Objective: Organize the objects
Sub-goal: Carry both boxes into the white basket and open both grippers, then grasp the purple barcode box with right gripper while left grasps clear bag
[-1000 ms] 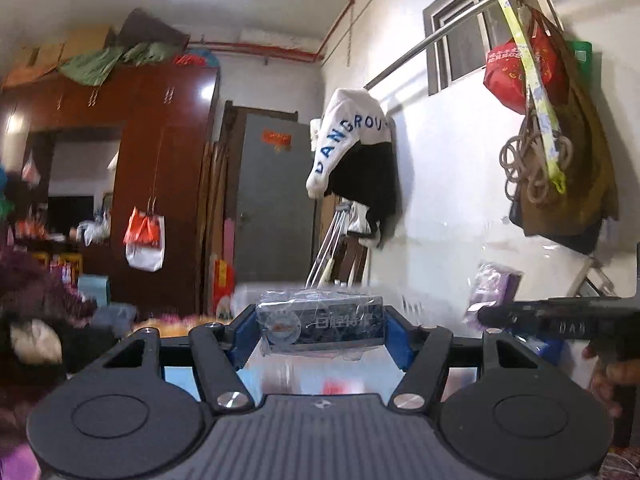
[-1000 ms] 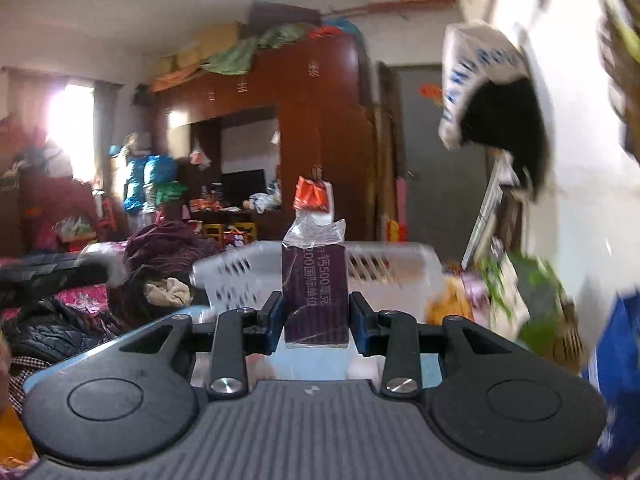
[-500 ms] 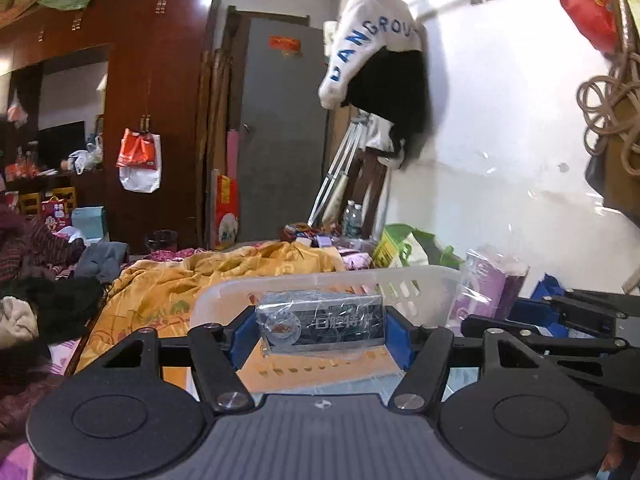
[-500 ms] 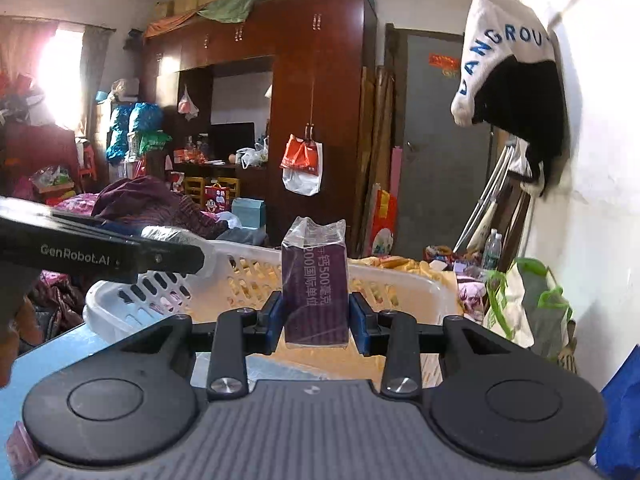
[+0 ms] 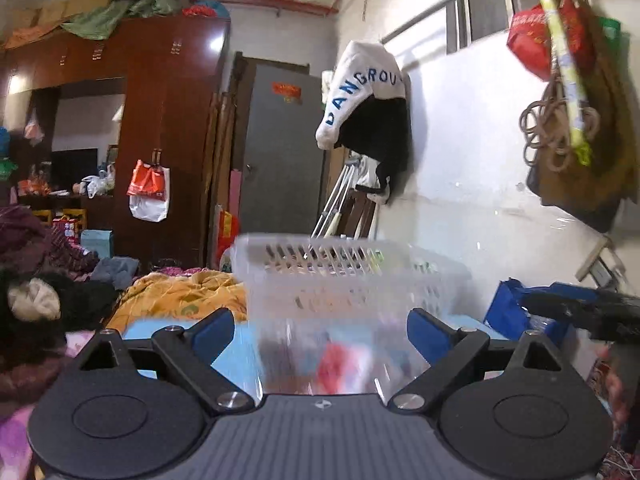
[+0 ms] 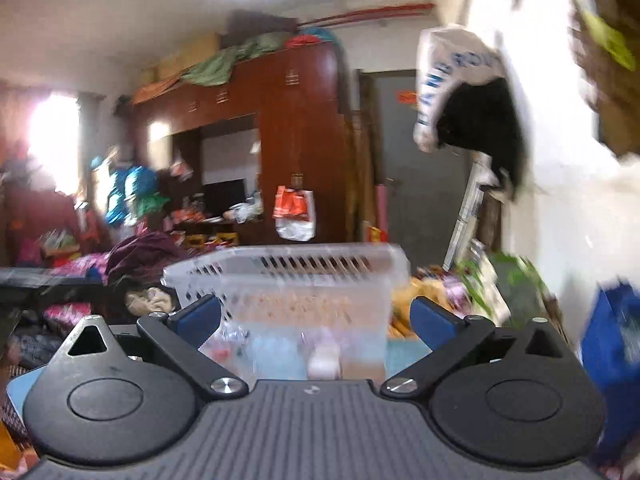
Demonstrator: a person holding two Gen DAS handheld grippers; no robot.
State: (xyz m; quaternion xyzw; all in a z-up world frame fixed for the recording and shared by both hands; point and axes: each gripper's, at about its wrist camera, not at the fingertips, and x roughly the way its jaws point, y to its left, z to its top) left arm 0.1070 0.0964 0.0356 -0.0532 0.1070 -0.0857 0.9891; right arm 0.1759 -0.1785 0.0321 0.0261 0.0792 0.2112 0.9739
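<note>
A moment ago each claw held a packet; now both packets are gone from between the pads. The big white basket [image 5: 344, 276] fills the lower middle of both views, on the blue surface [image 5: 224, 340]. The left claw [image 5: 320, 330] and right claw [image 6: 316, 318] are opening wide, gripping nothing. The packets likely dropped into the basket, where blurry shapes [image 6: 324, 356] show just ahead of the claws.
</note>
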